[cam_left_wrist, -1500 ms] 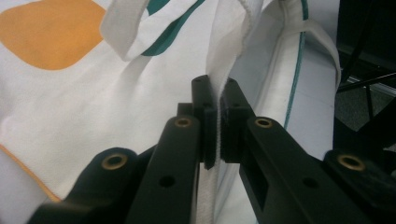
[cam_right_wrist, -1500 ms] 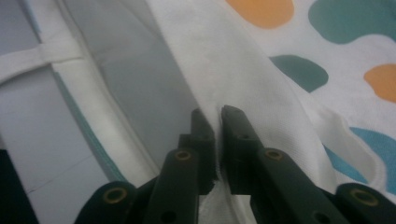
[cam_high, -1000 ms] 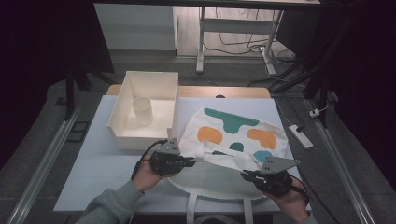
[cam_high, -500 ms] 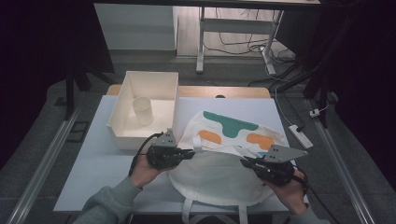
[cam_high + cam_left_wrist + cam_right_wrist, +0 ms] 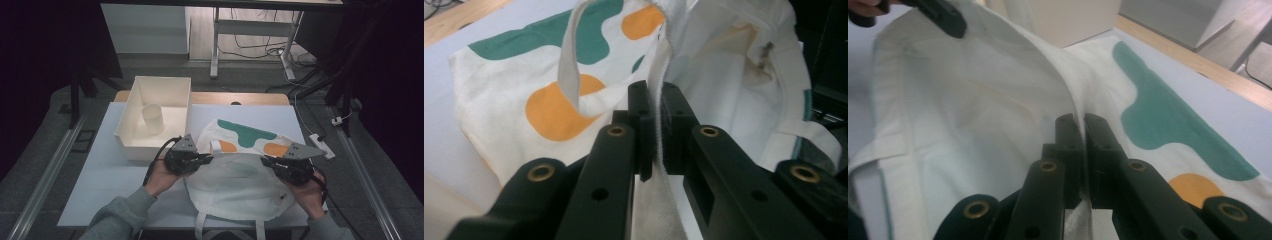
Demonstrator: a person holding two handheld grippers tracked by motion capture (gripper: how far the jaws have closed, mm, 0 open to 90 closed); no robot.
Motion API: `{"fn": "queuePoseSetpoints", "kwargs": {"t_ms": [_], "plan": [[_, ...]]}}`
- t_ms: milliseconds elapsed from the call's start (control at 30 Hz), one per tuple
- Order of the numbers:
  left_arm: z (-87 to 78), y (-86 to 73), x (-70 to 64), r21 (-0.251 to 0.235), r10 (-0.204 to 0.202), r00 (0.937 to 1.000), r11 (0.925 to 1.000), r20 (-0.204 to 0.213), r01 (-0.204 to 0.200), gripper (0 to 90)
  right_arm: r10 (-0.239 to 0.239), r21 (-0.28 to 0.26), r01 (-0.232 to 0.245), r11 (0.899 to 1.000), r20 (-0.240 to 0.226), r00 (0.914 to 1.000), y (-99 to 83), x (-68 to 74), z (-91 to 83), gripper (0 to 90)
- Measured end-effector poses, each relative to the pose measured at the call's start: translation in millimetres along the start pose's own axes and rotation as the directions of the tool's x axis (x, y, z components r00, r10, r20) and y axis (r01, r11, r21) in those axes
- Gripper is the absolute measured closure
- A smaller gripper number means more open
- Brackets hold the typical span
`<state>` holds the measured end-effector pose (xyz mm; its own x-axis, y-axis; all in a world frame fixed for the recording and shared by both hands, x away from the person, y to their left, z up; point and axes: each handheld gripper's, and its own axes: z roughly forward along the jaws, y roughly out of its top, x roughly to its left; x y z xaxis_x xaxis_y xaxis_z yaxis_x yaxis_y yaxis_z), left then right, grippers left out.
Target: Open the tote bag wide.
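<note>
- My left gripper [image 5: 207, 158] and right gripper [image 5: 266, 161] each clamp the tote bag [image 5: 240, 172] edge.
- The bag lies on the white table [image 5: 110, 165], beside the bin [image 5: 156, 116].

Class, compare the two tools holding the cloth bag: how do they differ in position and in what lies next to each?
The left tool grips the cloth bag next to the white bin; the right tool grips it away from the bin, at the opposite side. A white strap loop hangs beside the left tool; none shows beside the right tool. Both are shut on the bag's folded edge.
</note>
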<state>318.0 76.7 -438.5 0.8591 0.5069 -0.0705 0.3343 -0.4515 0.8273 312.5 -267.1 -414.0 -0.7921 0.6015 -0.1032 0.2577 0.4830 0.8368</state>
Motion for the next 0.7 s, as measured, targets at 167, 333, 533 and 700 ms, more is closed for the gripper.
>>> {"fn": "queuePoseSetpoints", "kwargs": {"t_ms": [167,333,533,700], "plan": [[9.9,7.0,0.5,0.017,0.001,0.9996,0.9999,-0.029,0.000,83.6,0.044,-0.004,-0.044,0.999,0.023,0.9988,-2.1,-16.5,10.4,85.3],[19.8,9.5,3.7,0.025,-0.010,0.9994,0.9996,-0.034,0.011,84.1,0.071,0.011,-0.071,0.997,0.042,0.9966,-4.9,-29.2,19.8,85.3],[34.7,9.8,6.4,0.045,-0.022,0.9987,0.9987,-0.046,0.024,84.1,0.095,0.031,-0.097,0.995,0.068,0.9932,-10.6,-42.7,30.7,85.2],[43.8,9.8,7.1,0.058,-0.021,0.9984,0.9980,-0.052,0.024,84.1,0.122,0.048,-0.126,0.991,0.069,0.9901,-17.3,-51.9,37.3,85.1]]}}
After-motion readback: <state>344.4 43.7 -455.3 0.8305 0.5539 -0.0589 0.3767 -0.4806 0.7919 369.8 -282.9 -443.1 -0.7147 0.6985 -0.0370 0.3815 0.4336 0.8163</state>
